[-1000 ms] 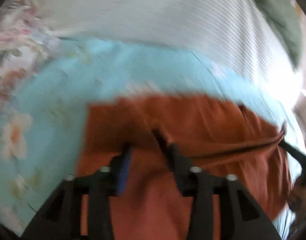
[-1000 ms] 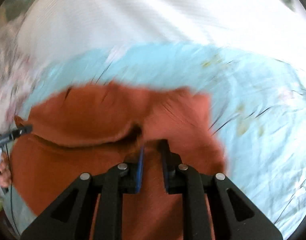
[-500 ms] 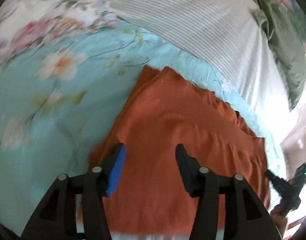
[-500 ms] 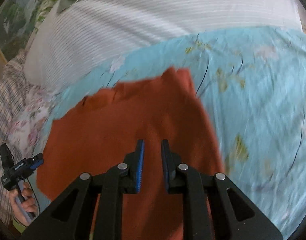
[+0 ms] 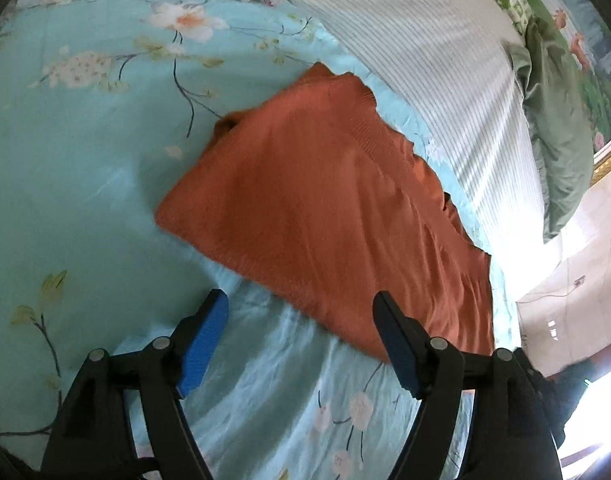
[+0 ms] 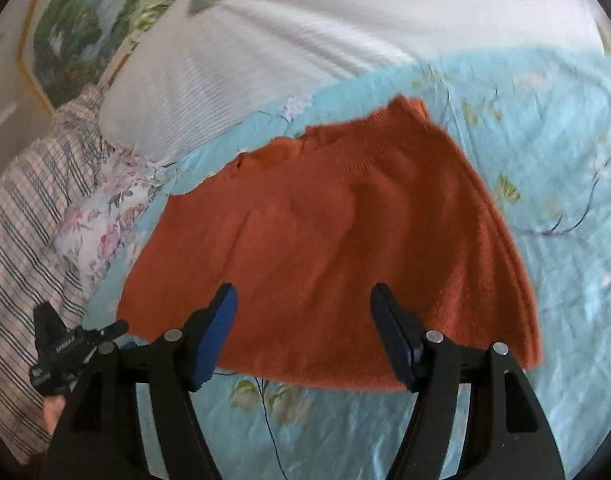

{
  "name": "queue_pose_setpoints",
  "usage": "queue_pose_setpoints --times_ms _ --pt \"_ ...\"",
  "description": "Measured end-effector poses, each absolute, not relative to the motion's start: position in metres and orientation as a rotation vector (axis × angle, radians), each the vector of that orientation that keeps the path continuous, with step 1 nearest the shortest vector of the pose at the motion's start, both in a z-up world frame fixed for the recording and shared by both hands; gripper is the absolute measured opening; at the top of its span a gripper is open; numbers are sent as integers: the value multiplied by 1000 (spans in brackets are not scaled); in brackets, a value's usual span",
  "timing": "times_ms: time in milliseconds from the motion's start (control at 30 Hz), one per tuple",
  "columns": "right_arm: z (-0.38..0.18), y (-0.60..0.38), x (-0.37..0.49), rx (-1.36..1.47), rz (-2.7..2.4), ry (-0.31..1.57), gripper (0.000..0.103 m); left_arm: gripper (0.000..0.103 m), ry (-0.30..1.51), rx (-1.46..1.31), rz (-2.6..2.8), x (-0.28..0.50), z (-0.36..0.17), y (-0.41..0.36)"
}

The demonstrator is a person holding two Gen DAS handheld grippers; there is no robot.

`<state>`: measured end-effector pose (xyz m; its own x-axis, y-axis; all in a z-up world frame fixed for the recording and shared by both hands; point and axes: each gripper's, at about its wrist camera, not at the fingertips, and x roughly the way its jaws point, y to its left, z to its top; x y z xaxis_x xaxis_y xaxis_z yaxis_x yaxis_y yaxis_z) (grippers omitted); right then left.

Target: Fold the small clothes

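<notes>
A rust-orange knitted garment (image 5: pixel 329 208) lies folded flat on a light blue floral bedsheet (image 5: pixel 85 152). It also shows in the right wrist view (image 6: pixel 337 240). My left gripper (image 5: pixel 301 320) is open and empty, held above the sheet at the garment's near edge. My right gripper (image 6: pixel 305 312) is open and empty, held above the garment's near edge. The left gripper shows small at the left of the right wrist view (image 6: pixel 73 344), beside the garment's left corner.
A white striped cover (image 5: pixel 425 60) lies beyond the garment. A green cloth (image 5: pixel 557 128) lies at the far right. A floral cloth (image 6: pixel 105 216) and a plaid cloth (image 6: pixel 29 208) lie left of the garment. A framed picture (image 6: pixel 65 32) hangs on the wall.
Both grippers let go of the orange garment, opened wide and drew back from it. The garment now lies flat on the sheet.
</notes>
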<state>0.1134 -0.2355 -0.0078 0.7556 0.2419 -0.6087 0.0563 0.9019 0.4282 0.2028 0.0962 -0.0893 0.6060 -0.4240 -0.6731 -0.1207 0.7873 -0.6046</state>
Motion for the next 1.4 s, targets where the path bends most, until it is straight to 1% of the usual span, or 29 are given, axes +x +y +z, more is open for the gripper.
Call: queue_pose_setpoints --times_ms 33,67,100,133,233,300,433,500,533,600,633,667,700,767,900,1000,1067,1100,1167,1233,1400 --pt "-1 -231 107 401 84 683 78 77 915 -663 -194 205 -89 95" --pt "6 -226 102 358 60 648 101 77 913 -669 -195 207 -90 95" --pt "12 -222 98 324 38 623 103 77 911 -685 -192 211 -92 96" --pt "14 -221 97 315 42 614 103 77 906 -705 -187 215 -94 98" --pt "14 -223 103 333 67 660 103 77 891 -744 -173 224 -96 104" --pt "15 -224 104 352 89 645 103 76 884 -759 -157 230 -95 106" --pt "11 -226 112 394 145 677 103 70 866 -743 -119 240 -94 106" --pt "6 -227 118 417 154 706 103 60 866 -729 -103 244 -94 105" --pt "3 -229 121 435 165 722 103 57 865 -724 -101 246 -93 105" --pt "-3 -234 128 476 193 748 103 40 866 -712 -104 247 -93 105" --pt "-4 -236 130 488 202 751 103 35 866 -706 -110 249 -92 106" --pt "-5 -238 133 496 201 754 103 23 863 -706 -112 249 -91 107" --pt "-6 -239 134 497 199 756 103 15 852 -700 -113 248 -88 107" --pt "-7 -243 139 508 197 766 103 7 816 -653 -133 247 -75 103" --pt "-7 -254 150 528 208 788 102 6 739 -523 -212 246 -38 68" --pt "-5 -262 158 552 244 795 99 6 696 -368 -312 244 -13 16" --pt "-4 -270 166 598 296 797 93 6 681 -272 -361 241 -5 -16" --pt "-3 -273 168 613 313 799 91 6 671 -194 -406 237 -3 -43" --pt "-1 -278 178 629 350 815 88 6 667 -72 -456 229 -8 -80" --pt "1 -278 191 628 392 841 88 5 667 41 -481 220 -21 -111" --pt "-13 -275 231 688 474 925 88 5 679 197 -494 209 -51 -146"
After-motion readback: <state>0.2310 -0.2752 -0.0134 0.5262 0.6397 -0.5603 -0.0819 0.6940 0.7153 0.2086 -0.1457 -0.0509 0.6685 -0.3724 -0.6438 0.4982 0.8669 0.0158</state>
